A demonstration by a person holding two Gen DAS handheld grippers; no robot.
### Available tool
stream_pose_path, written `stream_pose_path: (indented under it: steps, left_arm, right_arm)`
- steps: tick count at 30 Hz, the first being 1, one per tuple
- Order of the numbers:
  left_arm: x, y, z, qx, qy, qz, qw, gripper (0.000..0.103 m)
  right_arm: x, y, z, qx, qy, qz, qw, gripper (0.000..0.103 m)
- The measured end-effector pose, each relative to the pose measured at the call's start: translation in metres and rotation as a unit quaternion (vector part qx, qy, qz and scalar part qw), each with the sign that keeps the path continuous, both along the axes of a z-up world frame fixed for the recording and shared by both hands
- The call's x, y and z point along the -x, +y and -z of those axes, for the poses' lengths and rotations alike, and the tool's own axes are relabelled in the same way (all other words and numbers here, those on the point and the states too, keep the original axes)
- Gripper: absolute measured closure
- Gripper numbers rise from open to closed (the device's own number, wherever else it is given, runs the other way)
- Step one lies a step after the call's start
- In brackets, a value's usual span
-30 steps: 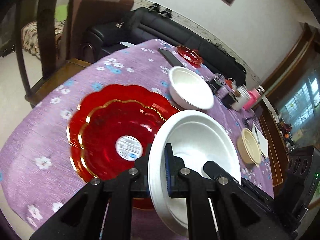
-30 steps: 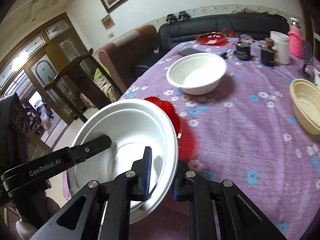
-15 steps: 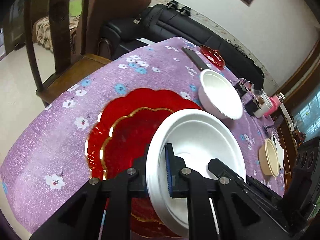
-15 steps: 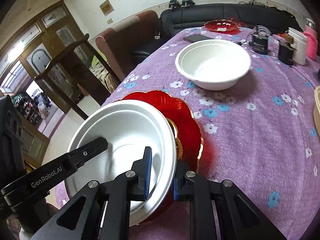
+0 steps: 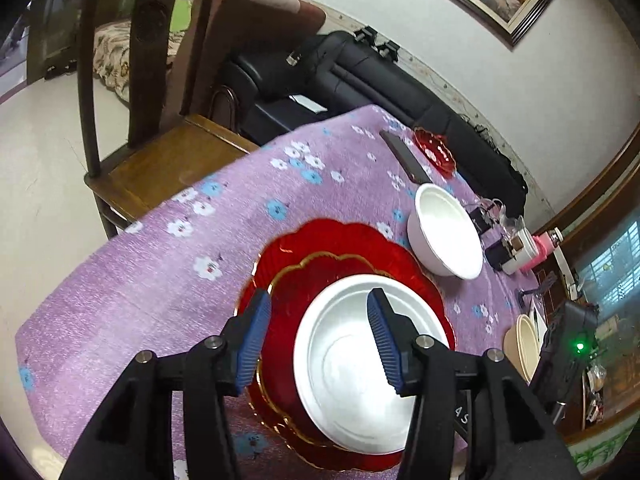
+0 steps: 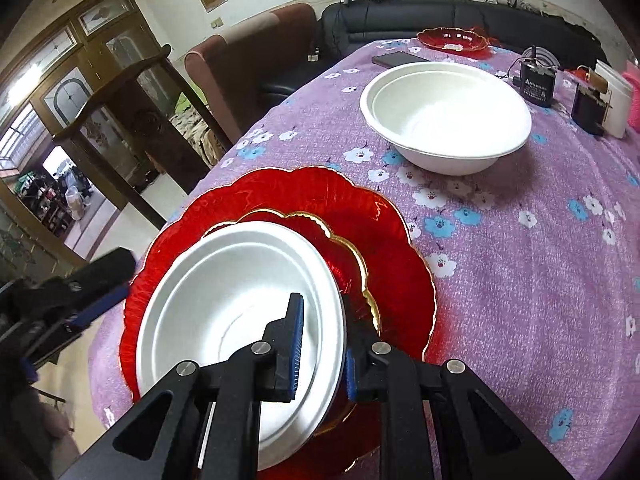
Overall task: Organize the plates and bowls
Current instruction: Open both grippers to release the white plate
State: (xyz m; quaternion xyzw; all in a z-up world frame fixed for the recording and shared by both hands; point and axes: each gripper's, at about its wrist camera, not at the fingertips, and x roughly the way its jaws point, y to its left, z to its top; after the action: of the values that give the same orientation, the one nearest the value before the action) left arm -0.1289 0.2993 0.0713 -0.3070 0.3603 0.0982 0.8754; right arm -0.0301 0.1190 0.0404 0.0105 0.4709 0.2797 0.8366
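A: Where is the white plate (image 6: 224, 300)?

B: On the red scalloped plates (image 6: 280, 200), its near rim clamped by the right gripper (image 6: 322, 346).

A: And the white bowl (image 6: 444, 116)?

B: Beyond the red plates, apart, on the purple floral surface (image 6: 520, 260).

Left gripper (image 5: 316, 332): matte black linkage arms, angular, with silver round-head screws at the pivots; fingers (image 5: 251, 343) faced with ribbed blue pads. White lettering fragment "AS" low on the body beside its right arm. Right gripper (image 6: 320, 350) – same black arms, silver screws, ribbed blue pads (image 6: 297, 346).
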Motion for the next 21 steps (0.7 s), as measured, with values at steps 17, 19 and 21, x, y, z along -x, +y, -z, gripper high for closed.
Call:
stream_pose_path:
  steps: [17, 19, 21]
  left_arm:
    - [0.034, -0.029, -0.038, -0.069, -0.038, 0.005, 0.9969, 0.038]
    - [0.041, -0.035, -0.044, -0.078, -0.044, 0.005, 0.9960, 0.036]
    - [0.046, -0.041, -0.048, -0.082, -0.046, 0.009, 0.9955, 0.035]
  right_arm:
    - [0.043, -0.051, -0.061, -0.025, -0.125, 0.055, 0.990, 0.038]
    - [0.053, -0.061, -0.066, -0.027, -0.137, 0.062, 0.988, 0.035]
    - [0.061, -0.070, -0.068, -0.024, -0.147, 0.065, 0.987, 0.033]
